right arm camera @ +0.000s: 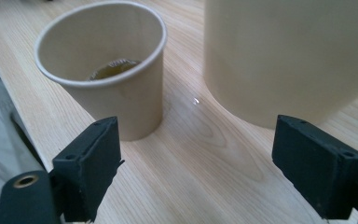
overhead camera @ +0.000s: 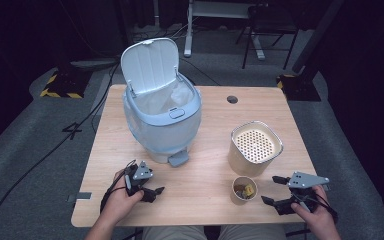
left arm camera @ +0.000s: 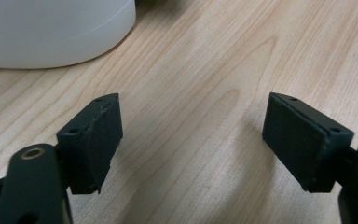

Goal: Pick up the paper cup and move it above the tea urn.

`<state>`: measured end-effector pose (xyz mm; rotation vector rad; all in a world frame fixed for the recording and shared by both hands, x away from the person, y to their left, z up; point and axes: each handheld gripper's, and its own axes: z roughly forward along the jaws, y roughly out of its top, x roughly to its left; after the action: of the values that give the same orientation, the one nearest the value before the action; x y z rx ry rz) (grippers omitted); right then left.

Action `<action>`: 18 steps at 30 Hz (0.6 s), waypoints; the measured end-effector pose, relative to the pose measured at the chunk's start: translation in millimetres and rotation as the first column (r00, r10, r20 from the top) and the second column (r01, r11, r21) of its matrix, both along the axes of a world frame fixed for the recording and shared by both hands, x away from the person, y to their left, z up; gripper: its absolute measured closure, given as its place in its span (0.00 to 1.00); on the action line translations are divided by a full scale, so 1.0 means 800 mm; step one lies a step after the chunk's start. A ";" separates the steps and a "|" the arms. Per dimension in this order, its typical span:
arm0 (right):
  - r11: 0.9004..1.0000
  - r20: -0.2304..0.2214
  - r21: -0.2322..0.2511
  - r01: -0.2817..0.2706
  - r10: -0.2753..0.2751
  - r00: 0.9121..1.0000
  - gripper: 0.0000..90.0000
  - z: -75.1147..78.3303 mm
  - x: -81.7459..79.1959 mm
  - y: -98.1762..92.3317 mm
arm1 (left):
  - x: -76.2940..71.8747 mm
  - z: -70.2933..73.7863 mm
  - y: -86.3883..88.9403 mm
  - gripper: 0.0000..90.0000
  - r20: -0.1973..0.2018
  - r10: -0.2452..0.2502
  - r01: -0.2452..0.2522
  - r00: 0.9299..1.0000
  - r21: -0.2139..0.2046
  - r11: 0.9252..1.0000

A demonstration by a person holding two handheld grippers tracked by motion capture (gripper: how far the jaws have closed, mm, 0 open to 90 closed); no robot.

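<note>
I see a pale wood-grain surface [overhead camera: 205, 150]. Landmark is the pedal bin [overhead camera: 162, 117]: light blue plastic, rounded, lid flipped up, white liner inside. Right of the bin stands a tan canister [overhead camera: 255, 148] with rounded corners and a perforated top. Just in front of the canister sits a small paper cup [overhead camera: 243, 190] with yellowish bits in it. Left gripper [overhead camera: 146, 186] sits in front of the bin, jaws wide, nothing between them. Right gripper [overhead camera: 276, 190] is just right of the cup, jaws wide, empty.
</note>
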<state>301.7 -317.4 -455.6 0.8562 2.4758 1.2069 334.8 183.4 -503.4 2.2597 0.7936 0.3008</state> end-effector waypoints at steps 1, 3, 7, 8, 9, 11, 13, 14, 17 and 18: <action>1.000 0.000 0.005 -0.002 0.002 1.000 0.18 0.000 0.000 0.002 | 0.000 0.000 0.000 0.21 -0.004 0.001 -0.001 1.000 -0.001 1.000; 1.000 -0.007 0.021 -0.007 0.007 1.000 0.18 0.000 -0.002 0.009 | 0.001 0.000 -0.001 0.19 -0.006 0.006 -0.006 1.000 -0.001 1.000; 0.999 -0.004 0.022 -0.029 0.029 1.000 0.18 0.000 -0.002 0.017 | 0.001 0.000 -0.001 0.19 -0.006 0.008 -0.008 1.000 -0.001 1.000; 0.999 -0.010 0.024 -0.041 0.041 0.999 0.17 -0.001 -0.001 0.024 | 0.001 -0.001 -0.001 0.19 -0.006 0.008 -0.008 1.000 -0.001 1.000; 0.999 -0.010 0.024 -0.041 0.041 0.999 0.17 -0.001 -0.001 0.024 | 0.001 -0.001 -0.001 0.19 -0.006 0.008 -0.008 1.000 -0.001 1.000; 0.998 -0.021 0.017 -0.064 0.064 0.998 0.17 -0.002 -0.001 0.032 | 0.000 -0.001 -0.002 0.19 -0.005 0.010 -0.010 1.000 0.000 1.000; 0.995 -0.018 0.013 -0.102 0.102 0.995 0.17 -0.007 -0.002 0.047 | -0.001 0.000 -0.001 0.19 -0.004 0.019 -0.019 1.000 0.002 1.000; 0.994 -0.013 0.009 -0.110 0.111 0.994 0.18 -0.009 -0.002 0.052 | -0.001 0.000 -0.001 0.19 -0.004 0.019 -0.019 1.000 0.002 1.000; 0.994 -0.023 0.018 -0.110 0.110 0.994 0.18 -0.011 0.000 0.063 | -0.002 -0.001 -0.002 0.19 -0.005 0.024 -0.024 1.000 0.000 1.000; 0.994 -0.030 0.014 -0.110 0.110 0.993 0.19 -0.014 0.001 0.070 | -0.003 -0.001 -0.001 0.19 -0.005 0.029 -0.029 1.000 0.000 1.000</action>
<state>302.2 -261.7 -466.7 0.7552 2.5726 1.2556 332.2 182.4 -503.9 2.2512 0.8300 0.3085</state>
